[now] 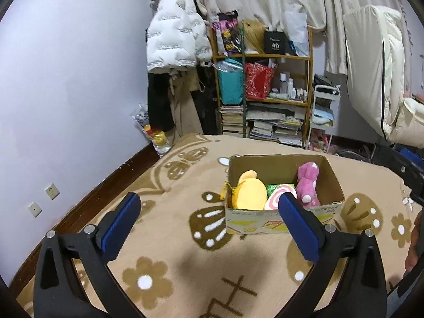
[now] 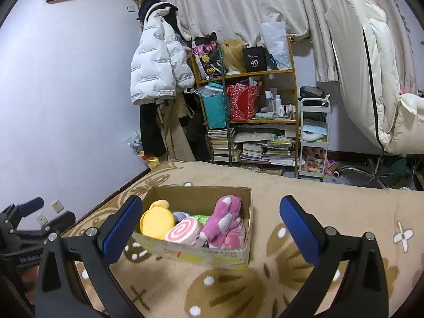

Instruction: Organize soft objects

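A cardboard box sits on the tan patterned blanket. Inside it lie a yellow plush, a pink swirl roll plush, a pink-purple bunny plush and a green item. My left gripper is open and empty, in front of and left of the box. My right gripper is open and empty, hovering in front of the box. The left gripper also shows at the left edge of the right wrist view.
A cluttered wooden shelf with books and bags stands beyond the bed. White jackets hang left and right. A white cart stands beside the shelf. The wall borders the bed's left side.
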`<state>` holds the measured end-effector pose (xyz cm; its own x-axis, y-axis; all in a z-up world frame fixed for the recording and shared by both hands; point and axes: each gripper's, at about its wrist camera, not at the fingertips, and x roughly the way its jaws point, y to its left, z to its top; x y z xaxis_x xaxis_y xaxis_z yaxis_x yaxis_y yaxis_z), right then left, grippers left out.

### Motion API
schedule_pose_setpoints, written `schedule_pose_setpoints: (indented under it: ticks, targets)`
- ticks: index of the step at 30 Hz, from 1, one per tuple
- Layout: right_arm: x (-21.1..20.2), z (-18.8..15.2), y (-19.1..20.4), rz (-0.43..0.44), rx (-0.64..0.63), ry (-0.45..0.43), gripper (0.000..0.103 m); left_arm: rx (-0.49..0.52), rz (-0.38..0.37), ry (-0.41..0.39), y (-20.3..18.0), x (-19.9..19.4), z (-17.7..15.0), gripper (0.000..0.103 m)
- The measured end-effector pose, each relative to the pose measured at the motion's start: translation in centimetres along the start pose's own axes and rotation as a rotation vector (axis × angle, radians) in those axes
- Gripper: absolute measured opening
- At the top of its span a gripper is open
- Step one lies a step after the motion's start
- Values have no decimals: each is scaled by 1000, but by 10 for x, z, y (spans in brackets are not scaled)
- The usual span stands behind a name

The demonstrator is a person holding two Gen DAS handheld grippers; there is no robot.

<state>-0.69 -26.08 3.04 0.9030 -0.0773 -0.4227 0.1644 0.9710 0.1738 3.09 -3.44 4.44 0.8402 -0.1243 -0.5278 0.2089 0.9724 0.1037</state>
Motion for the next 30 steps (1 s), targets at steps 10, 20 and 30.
schedule_pose_setpoints:
  ticks: [10,20,30]
  targets:
    - [-33,-19,-1,-14,-11,4,103,-40,-6,3,19,-30,-17,102]
    - [-50,-29,-5,-53,-19,-43,103,9,33,-27,16,-36,-38,102]
    - [-41,-43,-6,-68,-29,-7,103,43,51,-43,8,-31,-43,102]
